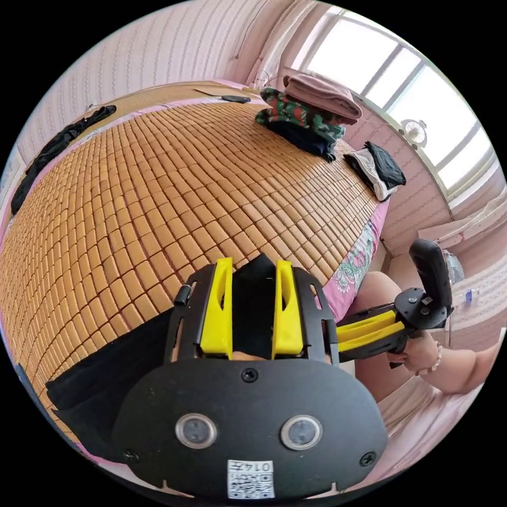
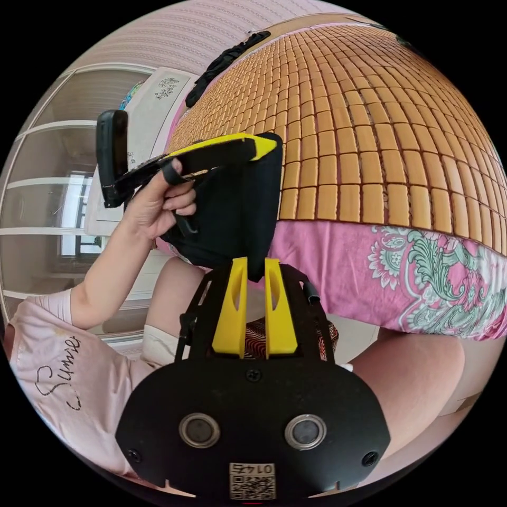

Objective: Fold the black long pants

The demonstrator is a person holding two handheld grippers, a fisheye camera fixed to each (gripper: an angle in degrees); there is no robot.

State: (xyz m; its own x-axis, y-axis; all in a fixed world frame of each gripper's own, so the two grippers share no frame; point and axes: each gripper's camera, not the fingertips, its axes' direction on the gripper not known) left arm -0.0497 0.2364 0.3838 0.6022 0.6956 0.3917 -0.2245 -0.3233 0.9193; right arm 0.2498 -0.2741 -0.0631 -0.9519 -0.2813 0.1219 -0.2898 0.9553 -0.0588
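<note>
A: How far along are you?

B: Not far — the bamboo bed mat (image 1: 158,200) has no folded pants on it yet. Your black pants (image 2: 237,211) hang bunched at the bed's edge.

A: And the tools?

B: Your left gripper (image 1: 253,311) and right gripper (image 2: 256,293) — both pinch the black cloth tight.

Bright window (image 1: 401,90), striped pink walls (image 1: 158,47)

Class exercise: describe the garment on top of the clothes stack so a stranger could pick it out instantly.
Start at the bamboo mat on the bed, then follow its far edge toward the window. The clothes stack sits there; topmost is the dusty-pink folded garment, plain, unlike the green patterned one beneath.
</note>
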